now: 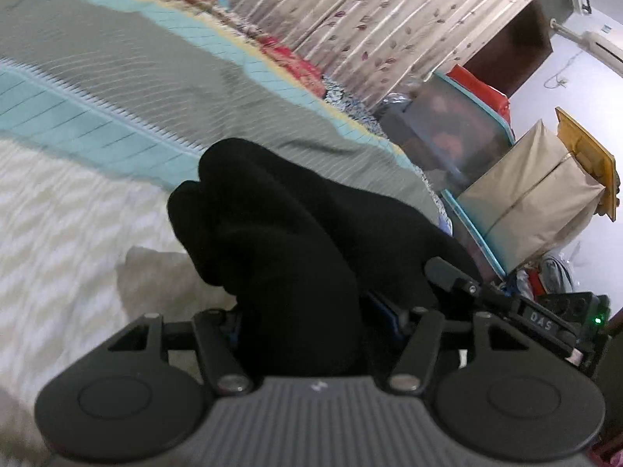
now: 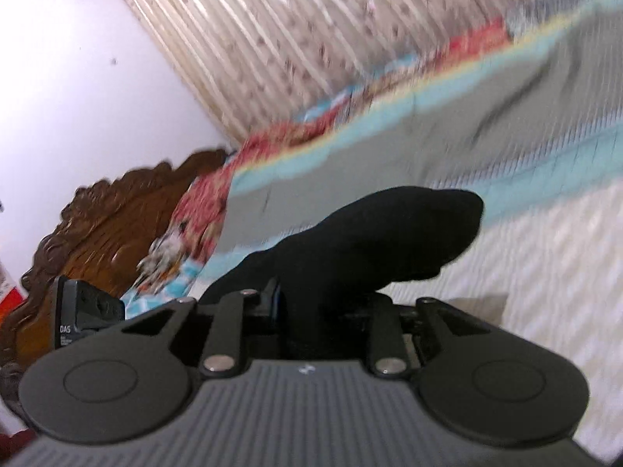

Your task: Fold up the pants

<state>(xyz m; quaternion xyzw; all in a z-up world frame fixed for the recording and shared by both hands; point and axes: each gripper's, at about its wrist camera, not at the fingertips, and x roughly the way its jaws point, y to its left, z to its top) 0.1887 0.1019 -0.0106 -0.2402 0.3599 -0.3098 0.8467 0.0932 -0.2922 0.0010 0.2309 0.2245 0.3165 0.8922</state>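
Note:
The black pants (image 1: 288, 233) bulge up in thick folds right in front of the left wrist camera. My left gripper (image 1: 307, 323) is shut on this black cloth, which hides its fingertips. In the right wrist view another bunch of the black pants (image 2: 373, 237) rises over the bed. My right gripper (image 2: 315, 311) is shut on that cloth, and its fingertips are hidden too. The other gripper's body shows at the right edge of the left view (image 1: 545, 311) and at the left edge of the right view (image 2: 83, 315). Both bunches are held above the bedspread.
The bed has a white zigzag cover (image 1: 66, 225) and a grey and teal quilt (image 1: 155, 74). Curtains (image 1: 350, 11) hang behind. Storage boxes and a tan bag (image 1: 533, 194) stand beside the bed. A carved wooden headboard (image 2: 97, 225) shows in the right view.

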